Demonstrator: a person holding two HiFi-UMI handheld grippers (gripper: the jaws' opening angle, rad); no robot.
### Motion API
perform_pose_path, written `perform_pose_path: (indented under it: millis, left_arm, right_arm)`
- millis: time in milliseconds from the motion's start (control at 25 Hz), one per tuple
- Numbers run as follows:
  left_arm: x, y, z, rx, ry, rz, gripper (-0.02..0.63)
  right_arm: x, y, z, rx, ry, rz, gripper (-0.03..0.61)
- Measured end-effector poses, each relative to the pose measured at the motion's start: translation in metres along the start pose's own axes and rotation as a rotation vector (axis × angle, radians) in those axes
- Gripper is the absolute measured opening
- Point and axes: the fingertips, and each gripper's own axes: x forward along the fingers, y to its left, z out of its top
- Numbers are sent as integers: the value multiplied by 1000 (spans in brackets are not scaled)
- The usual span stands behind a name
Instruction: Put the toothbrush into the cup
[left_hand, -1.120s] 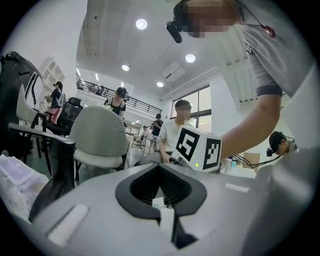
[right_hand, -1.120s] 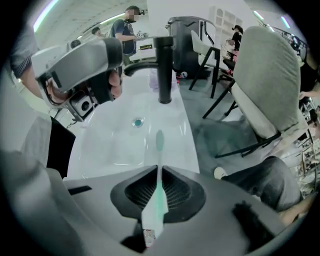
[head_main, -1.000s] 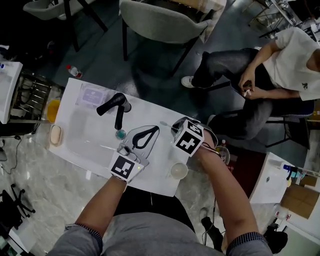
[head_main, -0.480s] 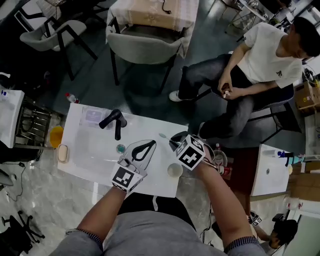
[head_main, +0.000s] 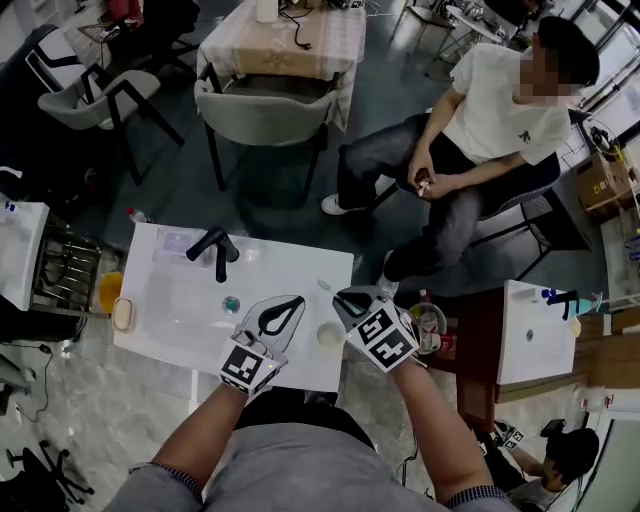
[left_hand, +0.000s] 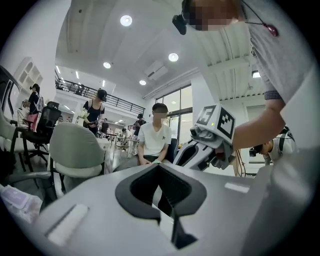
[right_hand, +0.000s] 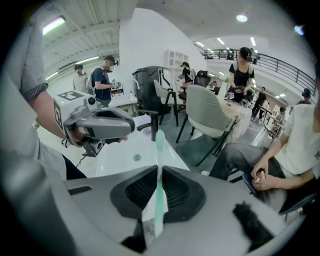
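**Toothbrush Poised Beside Cup as Drop-In Nears**

A person stands at a white desk (head_main: 170, 315) with a hand-held gripper in each hand. The right hand-held gripper (head_main: 350, 300) is clamped on a pale green toothbrush (right_hand: 159, 150), which juts out past the jaws and over the desk. The left hand-held gripper (head_main: 296, 300) has its jaws together with nothing between them. A small white cup (head_main: 330, 335) stands upright close to the desk's near edge, between the two grippers and just to the near left of the right one's jaws. A black faucet (head_main: 213, 248) and a round drain (head_main: 231, 303) sit farther to the left, well apart from the cup.

The step in hand appears to be carrying the toothbrush to the cup's mouth. To do it well, the right gripper would likely need to tip the free end downward and centre it over the opening. It should let go only once that end is well inside the rim. The cup looks light and stands near the edge, so a sideways knock from the toothbrush or the jaws could topple it. A straight, slow descent seems the safest course.
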Motion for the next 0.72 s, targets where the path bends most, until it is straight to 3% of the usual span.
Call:
perform_pose_path:
  millis: [440, 720]
  left_arm:
    - [-3, -41, 18, 10, -22, 18, 8]
    - [-4, -60, 21, 13, -41, 21, 8]
  right_arm:
    - [-77, 15, 14, 151, -403, -6, 38]
    - [-105, 26, 13, 175, -634, -20, 38]
